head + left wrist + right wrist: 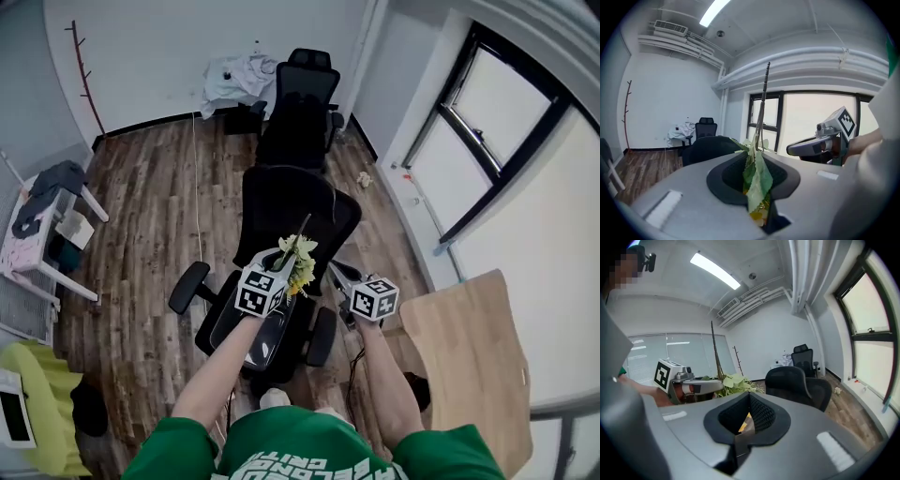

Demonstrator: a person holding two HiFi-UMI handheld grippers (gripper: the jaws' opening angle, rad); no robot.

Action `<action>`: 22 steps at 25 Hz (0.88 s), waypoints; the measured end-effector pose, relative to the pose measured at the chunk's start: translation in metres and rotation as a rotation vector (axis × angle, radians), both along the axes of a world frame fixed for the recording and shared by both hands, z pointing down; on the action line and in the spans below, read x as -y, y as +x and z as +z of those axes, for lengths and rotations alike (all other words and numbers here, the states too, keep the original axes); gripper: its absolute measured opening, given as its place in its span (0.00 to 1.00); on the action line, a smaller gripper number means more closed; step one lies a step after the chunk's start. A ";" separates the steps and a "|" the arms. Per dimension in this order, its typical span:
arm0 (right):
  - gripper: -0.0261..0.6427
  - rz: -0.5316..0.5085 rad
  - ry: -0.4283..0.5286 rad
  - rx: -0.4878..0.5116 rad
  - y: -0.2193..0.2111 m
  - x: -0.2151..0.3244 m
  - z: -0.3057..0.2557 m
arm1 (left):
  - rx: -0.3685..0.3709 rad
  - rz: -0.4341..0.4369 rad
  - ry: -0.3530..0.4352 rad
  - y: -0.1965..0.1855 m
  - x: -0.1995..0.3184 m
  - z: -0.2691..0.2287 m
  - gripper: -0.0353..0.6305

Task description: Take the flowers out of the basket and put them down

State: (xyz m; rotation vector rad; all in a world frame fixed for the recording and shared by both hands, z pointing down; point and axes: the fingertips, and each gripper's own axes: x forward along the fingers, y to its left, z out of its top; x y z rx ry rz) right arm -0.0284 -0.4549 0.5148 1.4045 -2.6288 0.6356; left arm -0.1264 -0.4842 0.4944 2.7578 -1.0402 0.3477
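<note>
Flowers [300,255] sit in the left gripper [287,255] in the head view, above a black chair [291,206] and a brown wood floor [141,216], with no basket to see, and we think the wooden table top [464,347] at our right is the spot to lay them down, low and slow. In the left gripper view the jaws pinch the leafy stem [761,117], which points up, so we judge a firm squeeze stops a slip. In the right gripper view the right gripper [744,422] has its jaws together on no flower, in a white room with a big window [872,310].
</note>
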 end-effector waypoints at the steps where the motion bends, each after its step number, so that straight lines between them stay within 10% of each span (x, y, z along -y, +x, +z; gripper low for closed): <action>1: 0.05 0.027 0.004 0.002 0.016 -0.010 -0.002 | 0.002 0.024 0.005 0.016 -0.007 -0.002 0.17; 22: 0.05 0.505 0.032 0.009 0.274 -0.382 -0.012 | 0.012 0.457 0.046 0.274 -0.324 -0.017 0.17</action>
